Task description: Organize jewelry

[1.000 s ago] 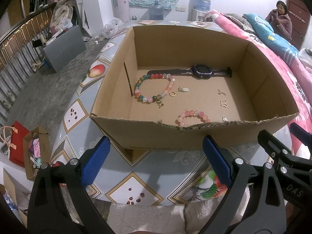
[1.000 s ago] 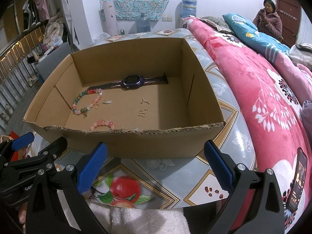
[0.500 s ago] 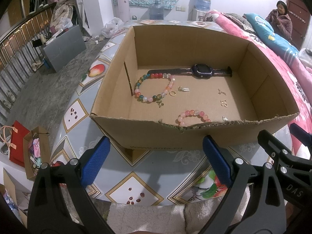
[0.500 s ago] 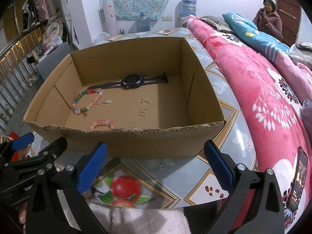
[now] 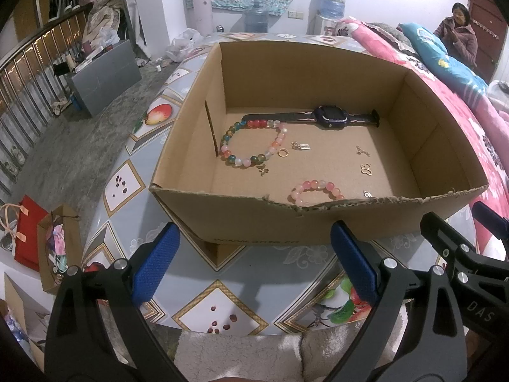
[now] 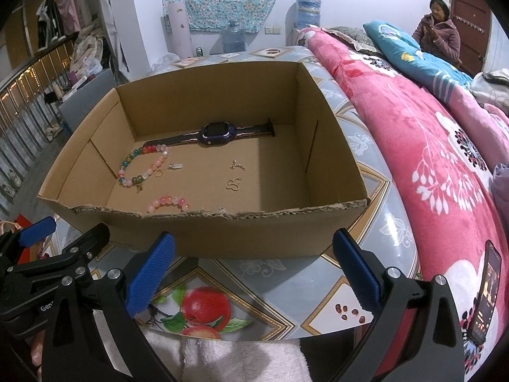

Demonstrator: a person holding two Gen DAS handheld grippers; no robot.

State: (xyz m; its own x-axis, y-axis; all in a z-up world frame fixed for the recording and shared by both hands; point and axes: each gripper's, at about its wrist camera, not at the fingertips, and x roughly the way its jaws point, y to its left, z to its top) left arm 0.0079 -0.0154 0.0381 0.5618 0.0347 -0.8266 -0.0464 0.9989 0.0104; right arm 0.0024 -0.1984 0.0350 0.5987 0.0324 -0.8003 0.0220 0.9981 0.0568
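Below the near wall of the cardboard box [image 5: 241,219] we are holding both tools just as we were a second ago: nothing in either view is differing from the earlier frames, and the box and its contents are sitting exactly where they were. We are keeping the left gripper [image 5: 254,264] spread wide and empty, its blue pads [image 5: 156,265] hovering over the patterned tablecloth [image 5: 219,305], and the right gripper [image 6: 253,270] is standing just as wide and empty beside it, short of the box. Inside, the jewelry is lying loose on the cardboard floor: a multicolored bead bracelet [image 5: 253,143] toward the left wall, a dark watch [image 5: 329,117] stretched along the far wall, a small gold ring [image 5: 282,152] just beside the beads, and a pink bead bracelet [image 5: 315,187] near the front. We are seeing that pink bracelet only in part, since the torn front edge is cutting off its near side, and a tiny silver piece [image 5: 368,194] is peeking over the same edge. Several small charms [image 6: 234,184] are too small for us to make out clearly. To the right a pink floral blanket [image 6: 423,146] is carrying a phone [image 6: 486,293], partly cropped by the lens rim, and a person [image 6: 440,36] is sitting far off.
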